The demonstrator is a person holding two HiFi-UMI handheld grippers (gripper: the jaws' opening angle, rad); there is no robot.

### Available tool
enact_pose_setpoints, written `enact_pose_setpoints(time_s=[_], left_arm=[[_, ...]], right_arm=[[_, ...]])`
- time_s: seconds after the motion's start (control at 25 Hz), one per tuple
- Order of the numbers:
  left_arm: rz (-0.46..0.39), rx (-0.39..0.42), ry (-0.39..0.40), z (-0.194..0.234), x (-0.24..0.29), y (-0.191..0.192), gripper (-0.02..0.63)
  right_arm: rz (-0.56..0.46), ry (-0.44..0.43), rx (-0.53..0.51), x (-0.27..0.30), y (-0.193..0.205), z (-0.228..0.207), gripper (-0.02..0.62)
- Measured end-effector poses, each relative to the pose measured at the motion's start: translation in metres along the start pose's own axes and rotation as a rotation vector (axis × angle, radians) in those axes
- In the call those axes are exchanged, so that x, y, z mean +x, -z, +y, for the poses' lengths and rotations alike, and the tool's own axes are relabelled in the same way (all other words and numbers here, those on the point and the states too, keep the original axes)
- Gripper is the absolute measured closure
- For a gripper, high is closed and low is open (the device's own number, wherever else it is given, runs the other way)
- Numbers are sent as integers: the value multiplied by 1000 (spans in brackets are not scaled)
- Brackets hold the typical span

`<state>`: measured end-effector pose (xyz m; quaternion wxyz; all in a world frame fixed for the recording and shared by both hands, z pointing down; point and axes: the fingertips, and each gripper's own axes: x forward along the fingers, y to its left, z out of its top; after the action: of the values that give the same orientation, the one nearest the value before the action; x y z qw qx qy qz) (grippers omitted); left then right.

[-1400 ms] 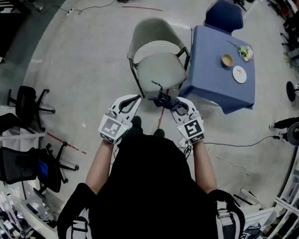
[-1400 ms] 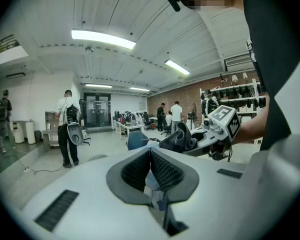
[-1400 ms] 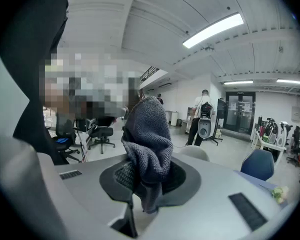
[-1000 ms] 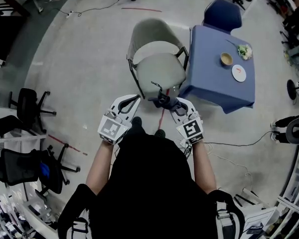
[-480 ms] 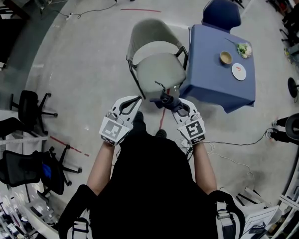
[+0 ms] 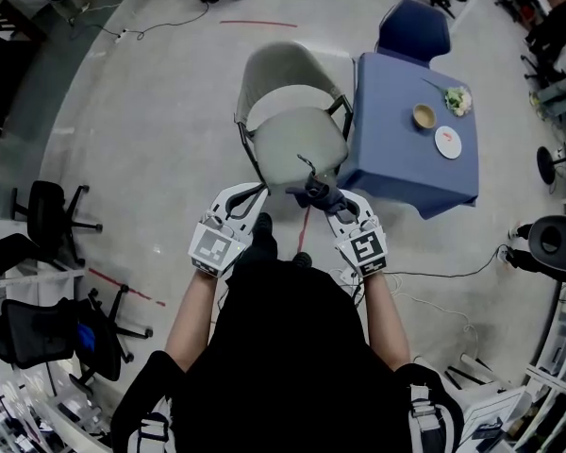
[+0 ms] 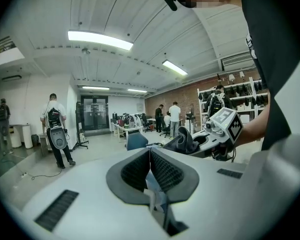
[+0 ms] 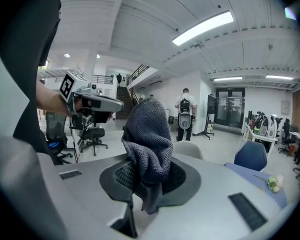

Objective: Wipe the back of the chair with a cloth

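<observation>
A grey chair (image 6: 295,135) stands ahead of me with its curved backrest (image 6: 281,64) on the far side; the backrest (image 8: 190,149) also shows in the right gripper view. My right gripper (image 6: 319,194) is shut on a dark grey cloth (image 6: 311,191), held short of the seat's near edge. The cloth (image 8: 149,134) bunches up between the jaws and hangs down over them. Level with it to the left, my left gripper (image 6: 257,192) has its jaws pressed together on nothing. In the left gripper view those shut jaws (image 7: 150,154) point past the right gripper (image 7: 221,128) and its cloth (image 7: 183,141).
A blue-covered table (image 6: 396,149) touches the chair's right side and carries a bowl (image 6: 424,115), a plate (image 6: 447,142) and a small bunch of greens (image 6: 458,99). A blue chair (image 6: 413,30) stands behind it. Black office chairs (image 6: 52,210) are at the left. People (image 7: 55,129) stand farther off.
Both grippers keep the same pose and grip. The chair and table have slid slightly up and left in the head view, and my foot has moved forward.
</observation>
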<state>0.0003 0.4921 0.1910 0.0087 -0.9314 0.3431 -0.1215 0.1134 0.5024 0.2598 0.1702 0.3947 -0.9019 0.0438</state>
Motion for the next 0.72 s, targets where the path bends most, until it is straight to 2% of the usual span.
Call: enact_pose_setpoints(time_s=[0.4,0.6,0.72], left_arm=[[6,-22,47,67,22,6,581],[-48,-2,85,98,41,-2,581],[-17,0,108,119,46,-1,581]], right_arm=[[34,60,1,49,-20,-22,511],[52,94,20,74,-26,-35,511],[54,111,32,93,-35,-40,511]])
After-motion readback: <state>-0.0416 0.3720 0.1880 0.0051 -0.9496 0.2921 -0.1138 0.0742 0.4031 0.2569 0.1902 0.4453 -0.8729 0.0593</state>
